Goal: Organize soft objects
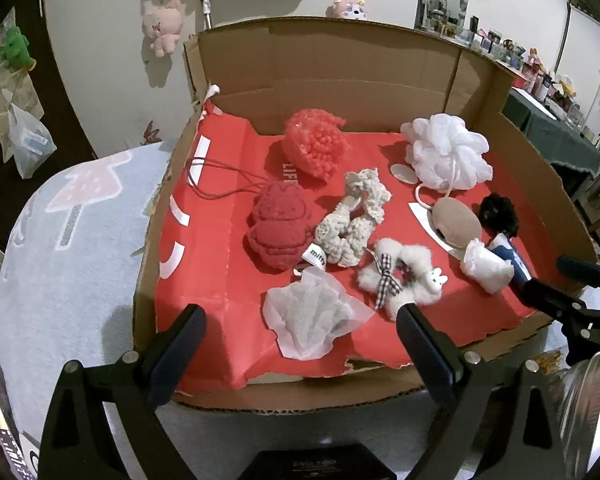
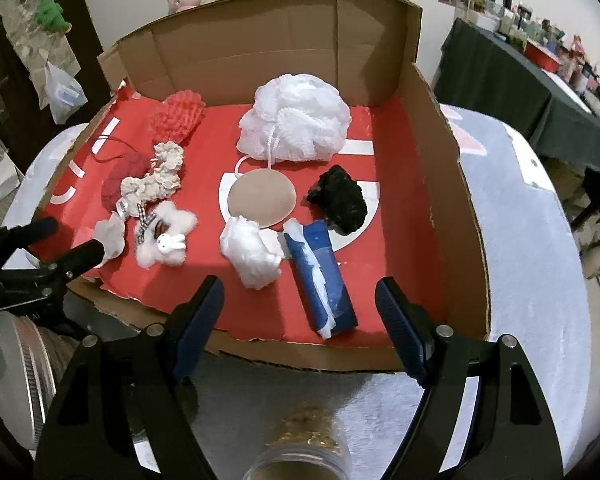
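A cardboard box (image 1: 332, 64) (image 2: 440, 168) lined with red paper holds several soft objects. In the left wrist view: a red bobbly pouch (image 1: 314, 142), a red plush (image 1: 278, 226), a cream crochet scrunchie (image 1: 352, 220), a fluffy white bunny scrunchie (image 1: 400, 276), white tissue (image 1: 310, 316), a white bath pouf (image 1: 446, 152), a beige puff (image 1: 456, 220), a black pom (image 1: 498, 210). The right wrist view adds a white cotton wad (image 2: 252, 252) and a blue roll (image 2: 324, 276). My left gripper (image 1: 300, 344) is open over the box's near edge, above the tissue. My right gripper (image 2: 300, 312) is open near the blue roll.
The box sits on a pale blue cloth with a mushroom print (image 1: 72, 216). A glass jar (image 2: 300, 460) stands below my right gripper. Plush toys (image 1: 162, 24) hang on the wall behind. A dark-covered table with clutter (image 2: 520, 72) is at the right.
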Action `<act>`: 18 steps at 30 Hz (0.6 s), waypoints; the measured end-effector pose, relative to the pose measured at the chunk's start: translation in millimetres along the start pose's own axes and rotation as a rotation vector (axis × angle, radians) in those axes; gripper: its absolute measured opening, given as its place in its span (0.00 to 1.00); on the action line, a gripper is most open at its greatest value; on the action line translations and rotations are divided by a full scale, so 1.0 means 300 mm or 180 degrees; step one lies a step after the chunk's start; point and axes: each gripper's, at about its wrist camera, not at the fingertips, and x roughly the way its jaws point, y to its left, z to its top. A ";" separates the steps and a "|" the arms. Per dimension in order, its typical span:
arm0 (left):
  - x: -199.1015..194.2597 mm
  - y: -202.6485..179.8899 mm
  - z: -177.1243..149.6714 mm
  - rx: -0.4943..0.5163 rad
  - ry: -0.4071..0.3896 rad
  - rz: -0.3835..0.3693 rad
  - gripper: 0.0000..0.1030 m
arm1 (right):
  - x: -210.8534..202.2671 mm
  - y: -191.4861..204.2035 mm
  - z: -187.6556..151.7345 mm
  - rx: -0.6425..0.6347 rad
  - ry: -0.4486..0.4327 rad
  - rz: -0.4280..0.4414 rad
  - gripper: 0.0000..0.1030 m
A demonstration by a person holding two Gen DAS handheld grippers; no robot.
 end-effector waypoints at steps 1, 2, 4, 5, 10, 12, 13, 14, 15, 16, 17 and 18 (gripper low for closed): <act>-0.001 0.000 0.000 -0.0002 -0.0006 0.0006 0.95 | -0.001 0.002 -0.001 -0.0010 -0.0001 -0.0008 0.75; -0.001 0.000 -0.001 -0.0008 -0.0014 0.0011 0.95 | -0.001 0.003 -0.003 -0.0019 0.0002 -0.0014 0.75; -0.002 0.000 0.000 -0.0012 -0.0020 0.0014 0.95 | -0.003 0.003 -0.005 -0.0019 -0.0008 -0.0029 0.75; -0.002 -0.001 0.000 -0.0011 -0.0020 0.0014 0.95 | -0.003 0.002 -0.006 -0.0019 -0.0011 -0.0040 0.75; -0.004 0.000 -0.002 -0.0014 -0.0042 0.0029 0.95 | -0.006 0.000 -0.010 -0.0010 -0.0020 -0.0046 0.75; -0.005 0.000 -0.002 -0.0020 -0.0049 0.0029 0.95 | -0.007 0.000 -0.010 0.0000 -0.0028 -0.0050 0.75; -0.006 0.000 -0.002 -0.0024 -0.0053 0.0033 0.95 | -0.007 -0.001 -0.011 0.0002 -0.0030 -0.0052 0.75; -0.006 0.001 -0.002 -0.0023 -0.0054 0.0033 0.95 | -0.007 -0.001 -0.012 0.0004 -0.0030 -0.0050 0.75; -0.006 0.001 -0.003 -0.0022 -0.0056 0.0033 0.95 | -0.007 -0.002 -0.012 0.0007 -0.0030 -0.0049 0.75; -0.006 0.001 -0.003 -0.0024 -0.0057 0.0031 0.95 | -0.007 -0.001 -0.012 0.0006 -0.0029 -0.0055 0.75; -0.006 0.001 -0.003 -0.0026 -0.0054 0.0032 0.95 | -0.007 -0.001 -0.012 0.0007 -0.0030 -0.0057 0.75; -0.006 0.000 -0.003 -0.0025 -0.0055 0.0032 0.95 | -0.008 -0.001 -0.012 0.0007 -0.0032 -0.0058 0.75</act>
